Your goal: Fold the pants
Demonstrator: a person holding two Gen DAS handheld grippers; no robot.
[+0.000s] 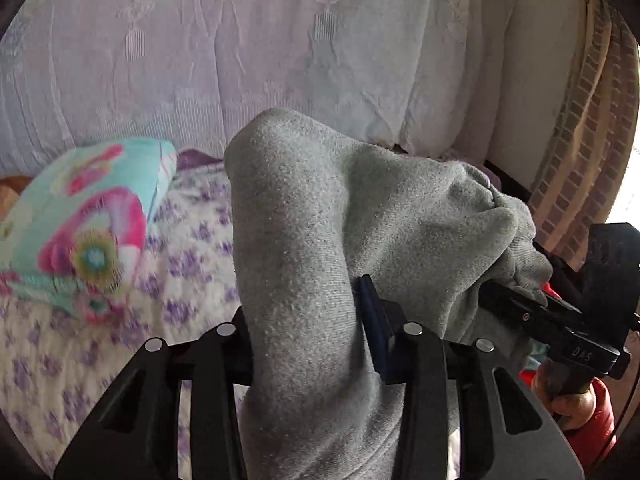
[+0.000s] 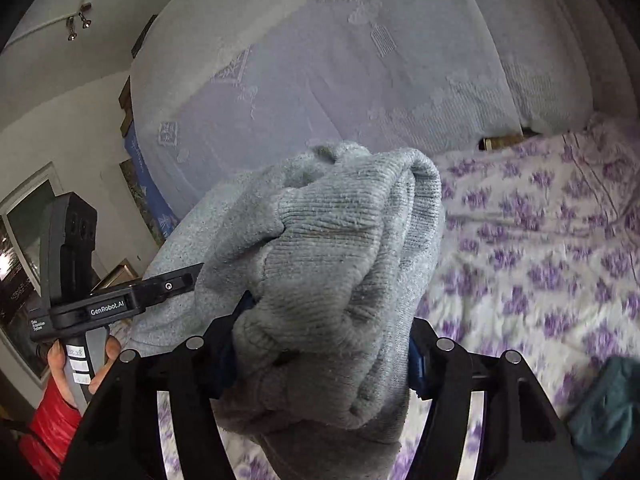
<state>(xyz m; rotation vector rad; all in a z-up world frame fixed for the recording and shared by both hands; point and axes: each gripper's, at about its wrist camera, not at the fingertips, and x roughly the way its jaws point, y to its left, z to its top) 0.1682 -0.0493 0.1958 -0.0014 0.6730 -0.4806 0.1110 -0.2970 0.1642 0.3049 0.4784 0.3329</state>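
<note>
Clamping bunched grey sweatpants [image 1: 312, 248] off the floral bedspread [image 1: 188, 264], the left gripper [image 1: 308, 320] and right gripper [image 2: 320, 344] each pinch a thick wad between their jaws. Uneven bunching could let a layer slip free, and the fold would then likely land crooked.

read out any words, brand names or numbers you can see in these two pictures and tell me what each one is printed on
"GenRobot.AI": white print on the black body of the left gripper, seen from the right wrist.
"DAS": pale letters on the black body of the right gripper, seen from the left wrist.
Small white print left of the brand name: too small to read.
White stickers on the handle: handwriting too blurred to read.
The grey pants and flowered bedspread carry no text.
</note>
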